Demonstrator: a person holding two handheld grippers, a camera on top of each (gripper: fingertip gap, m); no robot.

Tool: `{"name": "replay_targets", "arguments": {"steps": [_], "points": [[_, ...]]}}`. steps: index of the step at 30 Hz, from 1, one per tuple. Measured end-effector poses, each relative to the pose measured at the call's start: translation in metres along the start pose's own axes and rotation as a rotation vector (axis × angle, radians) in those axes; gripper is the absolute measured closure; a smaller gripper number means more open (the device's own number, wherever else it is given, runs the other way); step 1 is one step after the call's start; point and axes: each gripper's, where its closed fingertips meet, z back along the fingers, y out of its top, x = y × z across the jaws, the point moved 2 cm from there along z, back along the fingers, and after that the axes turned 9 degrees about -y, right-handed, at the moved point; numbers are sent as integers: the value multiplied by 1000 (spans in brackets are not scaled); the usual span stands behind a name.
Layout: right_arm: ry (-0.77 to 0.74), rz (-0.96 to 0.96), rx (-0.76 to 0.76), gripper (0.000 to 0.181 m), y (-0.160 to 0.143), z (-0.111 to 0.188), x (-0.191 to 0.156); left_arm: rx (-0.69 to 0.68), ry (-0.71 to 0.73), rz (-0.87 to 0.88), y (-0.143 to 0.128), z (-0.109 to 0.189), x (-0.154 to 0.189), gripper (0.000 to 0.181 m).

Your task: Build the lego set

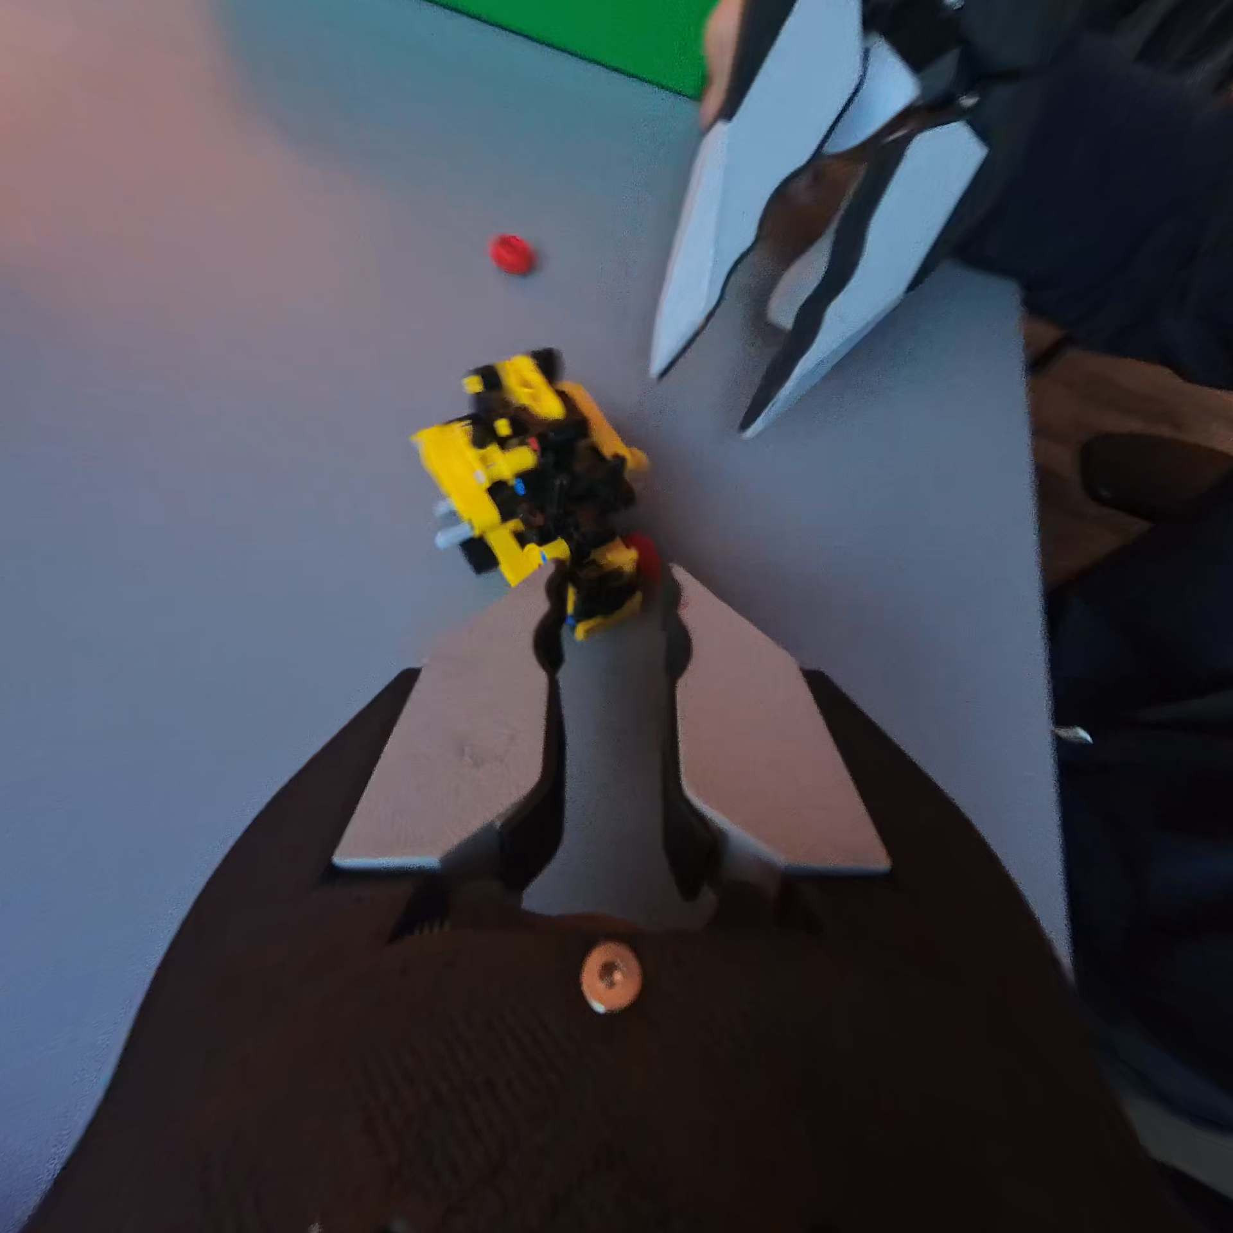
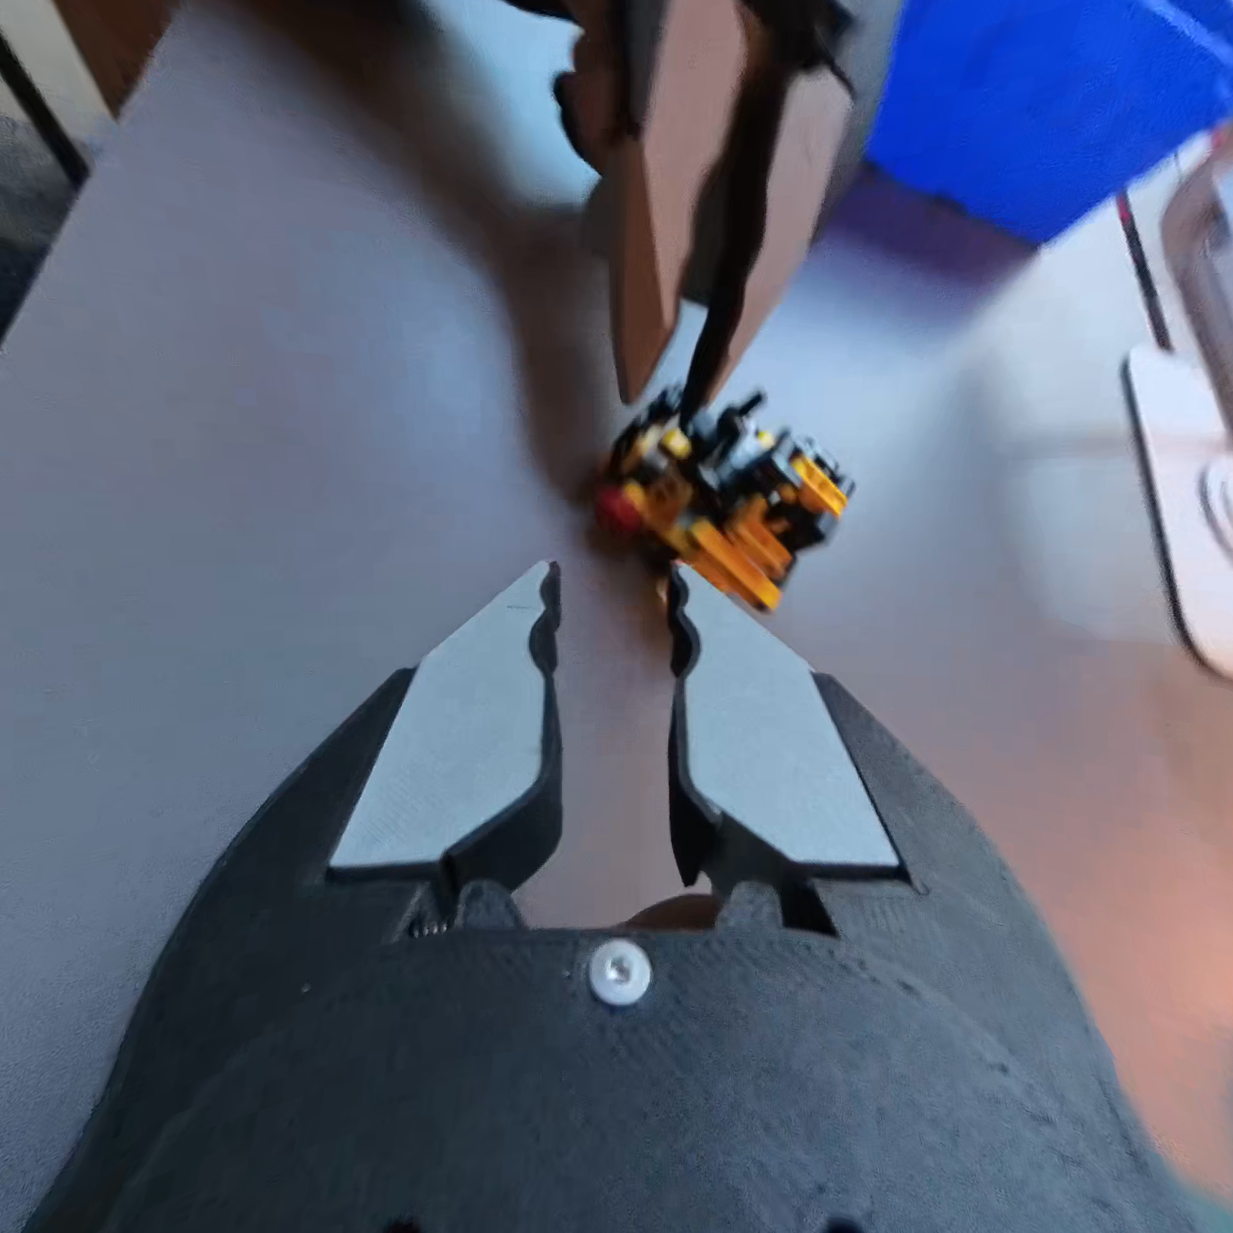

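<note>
A yellow and black lego model (image 1: pixel 527 467) lies on the grey table (image 1: pixel 233 534), with a red round piece on its near end. My left gripper (image 1: pixel 614 574) has its jaws closed on the model's narrow near end, and its fingertips touch both sides. In the right wrist view the model (image 2: pixel 727 500) sits just past my right gripper (image 2: pixel 614 570), which is open and empty, its right fingertip close to the model's yellow beams. The left gripper (image 2: pixel 667 400) comes in from above there. The right gripper (image 1: pixel 700 400) hangs to the model's upper right.
A loose red round piece (image 1: pixel 512 253) lies on the table beyond the model. A green sheet (image 1: pixel 600 40) is at the far edge. A blue bin (image 2: pixel 1054 113) and a white object (image 2: pixel 1174 500) stand to the right. The table edge (image 1: pixel 1041 600) runs close on the right. My hands' fingertips stand some 6 centimetres from each other. The loose red round piece (image 1: pixel 512 253) sits 11 centimetres or so from the ends of my right fingers.
</note>
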Motion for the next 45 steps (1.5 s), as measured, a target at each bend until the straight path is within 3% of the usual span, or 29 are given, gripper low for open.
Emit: {"name": "replay_targets", "arguments": {"steps": [2,4,5,8,11,15,19,22,27,30,41,45], "points": [[-21,99,38,161,12,-10,-14,-9,-94,-22,0,-4,15,176],[-46,162,20,160,14,-21,-21,1,48,-19,5,2,-3,152],[-55,190,-3,161,11,-25,-22,-16,119,-21,4,6,-11,127],[-37,179,-18,164,5,-24,-21,-75,133,-17,-4,-3,-7,95],[-15,155,-29,164,-2,-15,-17,-173,146,-95,-14,-21,-2,105],[23,52,-36,160,-2,-9,-16,-218,181,-126,-20,-21,-7,102],[-36,59,-56,161,1,-19,-13,-123,187,-192,-7,-9,-9,95],[-16,77,-58,167,-3,-23,-18,-62,114,-215,-1,-18,-1,95],[-9,65,-53,168,-4,-23,-19,-86,138,-210,0,-35,-3,83],[-18,31,-68,166,-7,-25,-17,-135,224,-262,-3,-39,-12,89],[-35,-115,-81,166,-11,-29,-12,-107,365,-225,-1,-36,-14,89],[-1,-118,-52,166,-7,-30,-13,-108,341,-285,1,-39,-10,76]]}}
